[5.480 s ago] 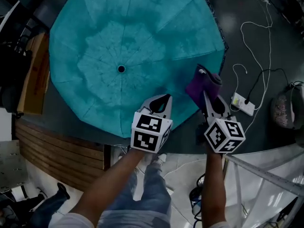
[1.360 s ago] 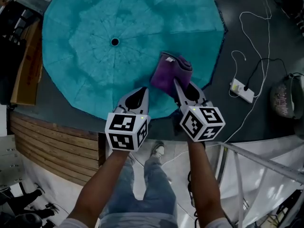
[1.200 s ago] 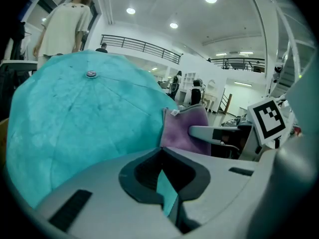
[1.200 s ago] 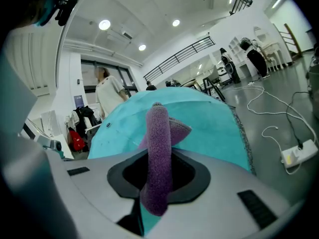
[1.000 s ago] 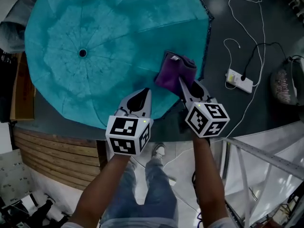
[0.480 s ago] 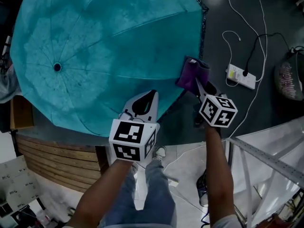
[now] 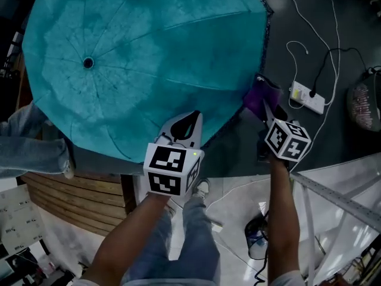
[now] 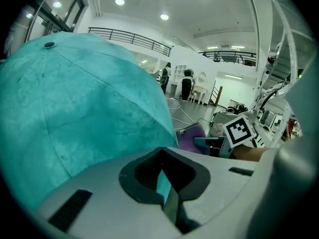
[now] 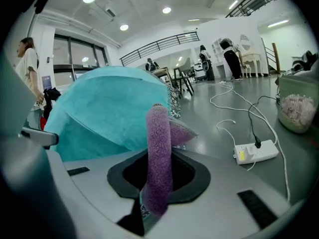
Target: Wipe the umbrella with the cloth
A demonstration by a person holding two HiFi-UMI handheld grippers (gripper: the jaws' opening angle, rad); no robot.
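Note:
An open teal umbrella (image 7: 149,52) fills the upper left of the head view, its tip (image 7: 88,62) pointing up at me. My left gripper (image 7: 189,124) sits at the near rim, shut, with a sliver of teal fabric pinched between its jaws (image 8: 163,183). My right gripper (image 7: 269,109) is at the umbrella's right edge, shut on a folded purple cloth (image 7: 258,95). In the right gripper view the cloth (image 9: 158,148) stands up out of the jaws, with the canopy (image 9: 109,113) just behind and to its left.
A white power strip (image 7: 308,98) with loose cables lies on the dark floor at the right, near a round basket (image 7: 366,106). Wooden slats (image 7: 71,198) run along the lower left. Another person's jeans-clad leg (image 7: 30,145) is at the left edge. A metal rail (image 7: 333,198) crosses the lower right.
The right gripper and cloth have slid from the canopy out to its right rim. The left gripper stays at the near rim. A leg has appeared at left.

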